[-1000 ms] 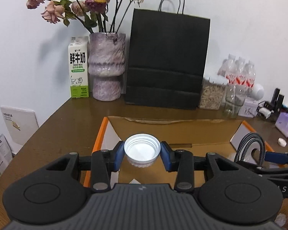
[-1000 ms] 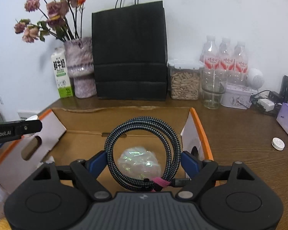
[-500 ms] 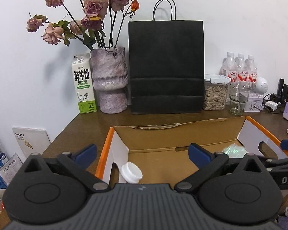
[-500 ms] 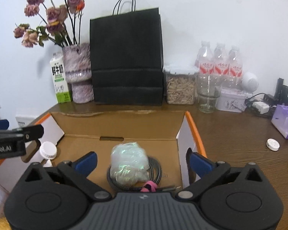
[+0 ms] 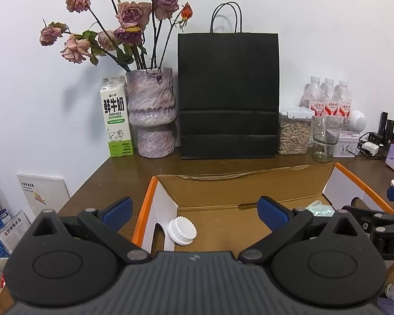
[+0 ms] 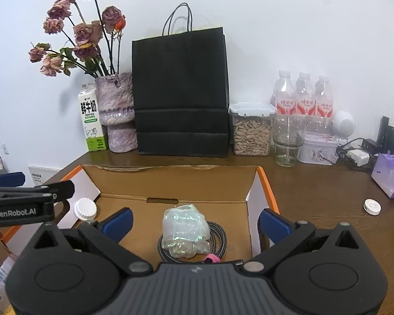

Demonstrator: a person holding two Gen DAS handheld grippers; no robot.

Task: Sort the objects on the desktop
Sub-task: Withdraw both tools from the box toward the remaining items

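An open cardboard box (image 5: 223, 183) with orange edges sits on the wooden desk and also shows in the right wrist view (image 6: 176, 181). A white ribbed cap (image 5: 181, 230) lies in its left corner; the right wrist view shows it too (image 6: 85, 208). A coiled braided cable (image 6: 220, 244) lies on the box floor under an iridescent plastic bag (image 6: 185, 229). My left gripper (image 5: 194, 210) is open and empty above the box. My right gripper (image 6: 195, 220) is open and empty above the cable and bag.
A black paper bag (image 5: 228, 94), a vase of dried roses (image 5: 151, 113) and a milk carton (image 5: 117, 116) stand along the wall. A seed jar (image 6: 250, 130), a glass (image 6: 286, 141), water bottles (image 6: 303, 97), a purple tissue pack (image 6: 390, 174) and a small white disc (image 6: 372, 206) are on the right.
My left gripper opened and let the white cap fall into the box's left corner. My right gripper opened and dropped the coiled cable into the box. Both grippers drew back.
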